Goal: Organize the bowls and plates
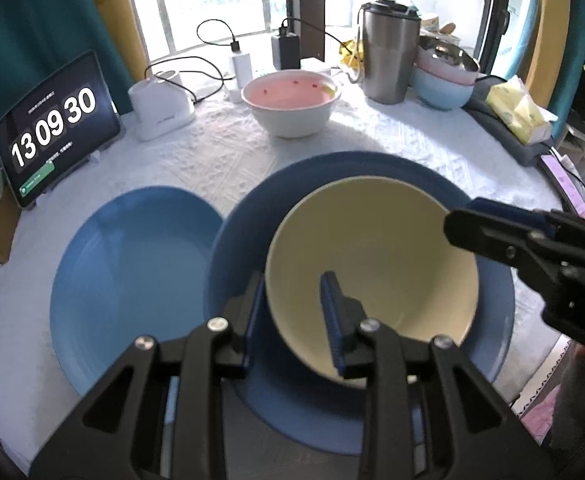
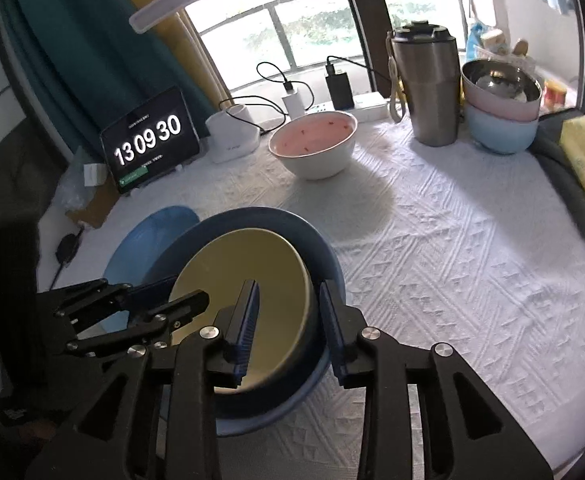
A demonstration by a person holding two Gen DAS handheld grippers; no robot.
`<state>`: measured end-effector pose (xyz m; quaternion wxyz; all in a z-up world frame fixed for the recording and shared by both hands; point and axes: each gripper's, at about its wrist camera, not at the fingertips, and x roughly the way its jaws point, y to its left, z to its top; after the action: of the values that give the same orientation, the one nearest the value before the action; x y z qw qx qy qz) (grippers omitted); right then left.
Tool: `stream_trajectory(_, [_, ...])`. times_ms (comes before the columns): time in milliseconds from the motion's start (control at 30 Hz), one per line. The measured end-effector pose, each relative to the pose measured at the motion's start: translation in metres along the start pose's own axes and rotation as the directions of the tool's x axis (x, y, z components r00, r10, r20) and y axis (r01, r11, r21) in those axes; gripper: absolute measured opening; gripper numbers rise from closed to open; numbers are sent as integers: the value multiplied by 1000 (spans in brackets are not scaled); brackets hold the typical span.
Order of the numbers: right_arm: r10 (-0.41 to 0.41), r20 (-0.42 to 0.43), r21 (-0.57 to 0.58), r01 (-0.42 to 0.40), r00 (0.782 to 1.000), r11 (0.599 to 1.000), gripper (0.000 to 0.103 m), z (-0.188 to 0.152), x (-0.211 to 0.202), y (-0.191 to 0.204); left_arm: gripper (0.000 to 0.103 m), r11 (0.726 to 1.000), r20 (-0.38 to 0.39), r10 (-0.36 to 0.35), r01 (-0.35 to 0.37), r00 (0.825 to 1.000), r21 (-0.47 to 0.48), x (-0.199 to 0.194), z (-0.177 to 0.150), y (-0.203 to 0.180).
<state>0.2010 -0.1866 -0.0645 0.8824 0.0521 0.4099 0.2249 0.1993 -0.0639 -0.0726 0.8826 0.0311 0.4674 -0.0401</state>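
Note:
A pale yellow bowl rests, slightly tilted, inside a dark blue plate on the white tablecloth. A lighter blue plate lies to its left, partly under the dark one. My left gripper straddles the bowl's near-left rim, one finger outside and one inside, shut on it. My right gripper stands open astride the right side. Its one finger is inside the bowl, apart from the wall, and the other is outside the plate's rim.
Farther back stand a white bowl with a pink inside, a steel tumbler and a stack of pink and blue bowls. A tablet clock leans at the left beside chargers and cables. A tissue pack lies at the right edge.

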Motion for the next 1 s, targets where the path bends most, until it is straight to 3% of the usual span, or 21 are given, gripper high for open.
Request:
stream_trajectory(333, [38,-6,42,-38,999,998,34,-1,-2,-5,30,998,38,-37,39,999,-43,-13,-3,14])
stream_trajectory(1000, [-33,4,96,32,999,995,34,13,-2,-4,30,988,142,-144,150,979,-27,-34,17,36])
